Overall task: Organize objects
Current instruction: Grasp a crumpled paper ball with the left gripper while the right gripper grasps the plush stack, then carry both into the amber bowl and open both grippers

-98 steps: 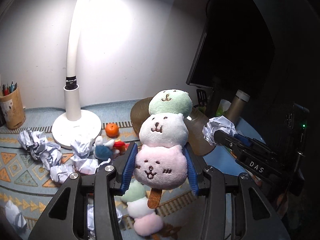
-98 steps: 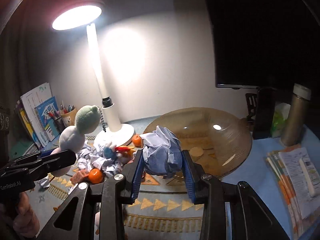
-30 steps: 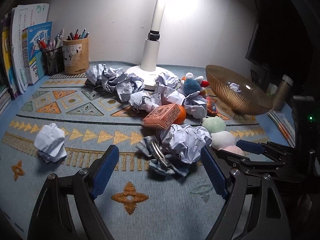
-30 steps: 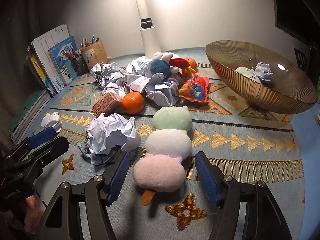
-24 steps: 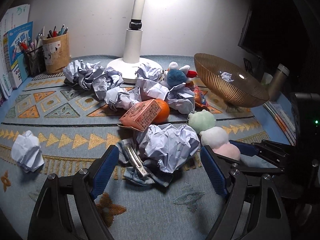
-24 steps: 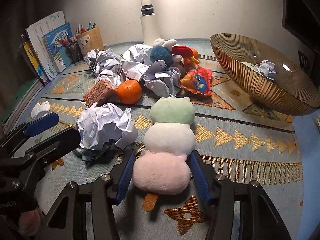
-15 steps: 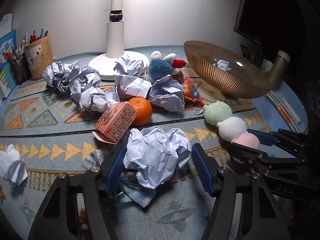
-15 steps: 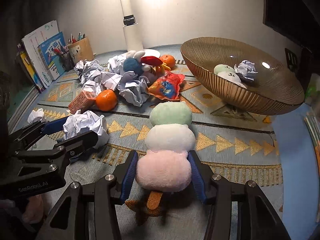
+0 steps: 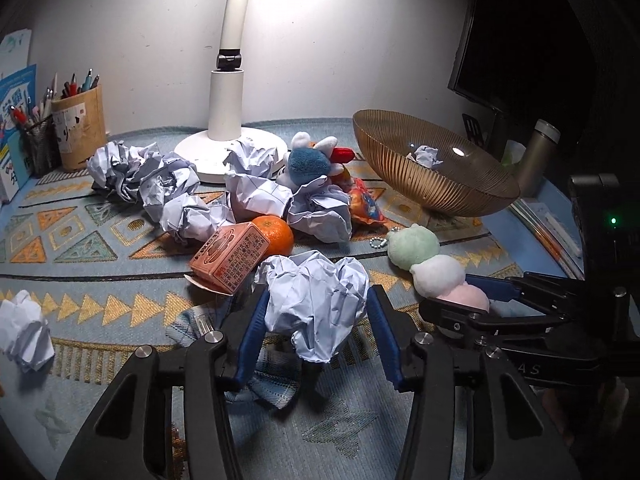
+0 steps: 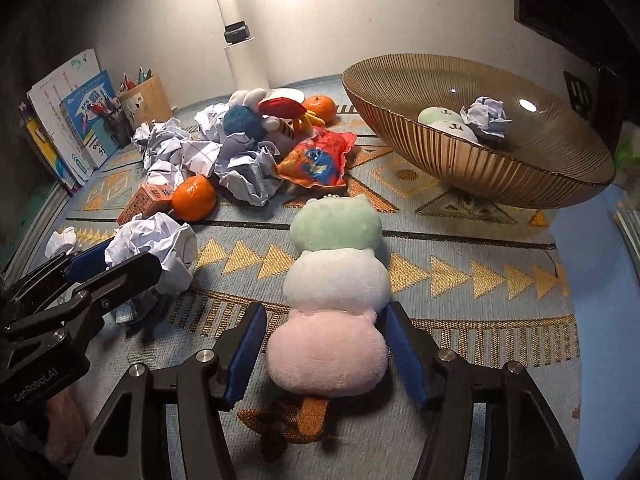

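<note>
The left gripper is closing on a crumpled paper ball; its blue pads are pressed against the ball's sides near the front of the patterned mat. A plaid cloth is seen beneath the ball. "GenRobot.AI" is printed on the left gripper's body in the right wrist view.

The right gripper is set around the pink end of a three-ball plush skewer, which lies on the mat with its green end pointing far. Its jaws are opening; the right pad touches the plush, and a narrow gap is seen at the left pad. The letters "AS" can be read on its body in the left wrist view.

An orange carton with small print, too fine to read, lies just beside a tangerine. At far right, a ribbed amber bowl is seen, with a second plush skewer and a paper ball in it. A pencil cup and booklets stand at far left.
</note>
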Demonstrator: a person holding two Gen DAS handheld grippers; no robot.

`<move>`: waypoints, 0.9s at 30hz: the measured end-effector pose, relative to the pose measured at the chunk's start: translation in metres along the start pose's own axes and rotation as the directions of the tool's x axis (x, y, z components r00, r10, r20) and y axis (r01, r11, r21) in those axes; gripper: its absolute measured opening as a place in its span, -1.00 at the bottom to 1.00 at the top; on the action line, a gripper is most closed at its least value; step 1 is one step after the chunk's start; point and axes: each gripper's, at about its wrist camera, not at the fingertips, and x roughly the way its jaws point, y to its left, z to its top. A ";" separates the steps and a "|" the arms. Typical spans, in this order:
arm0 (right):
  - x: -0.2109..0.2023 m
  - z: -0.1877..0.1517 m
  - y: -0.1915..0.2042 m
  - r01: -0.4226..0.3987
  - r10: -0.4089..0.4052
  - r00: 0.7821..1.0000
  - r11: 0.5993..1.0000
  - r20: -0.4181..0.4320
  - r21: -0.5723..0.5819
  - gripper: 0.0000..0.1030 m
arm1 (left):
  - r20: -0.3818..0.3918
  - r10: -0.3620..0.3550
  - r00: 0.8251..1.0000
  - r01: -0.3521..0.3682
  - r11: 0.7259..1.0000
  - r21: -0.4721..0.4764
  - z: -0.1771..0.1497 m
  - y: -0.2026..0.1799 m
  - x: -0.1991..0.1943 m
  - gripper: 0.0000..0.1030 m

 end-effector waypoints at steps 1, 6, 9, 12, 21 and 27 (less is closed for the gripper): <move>0.000 0.000 0.001 0.009 -0.009 1.000 1.000 0.002 -0.002 0.14 | 0.002 -0.001 1.000 0.001 1.000 0.001 0.000 0.000 0.000 -0.10; 0.000 -0.001 0.007 0.043 -0.042 0.999 0.998 0.018 -0.036 0.00 | 0.010 0.003 1.000 -0.003 1.000 0.015 -0.001 -0.005 0.001 -0.10; 0.000 -0.002 0.008 0.046 -0.045 0.999 0.998 0.019 -0.042 -0.01 | 0.013 0.006 1.000 -0.006 1.000 0.016 -0.001 -0.005 0.000 -0.10; 0.000 -0.001 0.008 0.045 -0.044 0.999 0.998 0.018 -0.041 -0.01 | 0.015 0.004 1.000 -0.004 1.000 0.012 -0.001 -0.004 0.000 -0.10; -0.016 -0.003 0.000 -0.024 0.025 0.999 1.000 0.048 -0.002 -0.05 | 0.030 0.003 1.000 -0.003 1.000 0.008 0.005 -0.009 -0.008 -0.10; -0.083 0.019 -0.028 -0.041 0.031 0.983 0.998 0.182 0.052 -0.05 | 0.139 -0.072 0.988 0.063 0.996 0.070 0.054 -0.049 -0.039 -0.10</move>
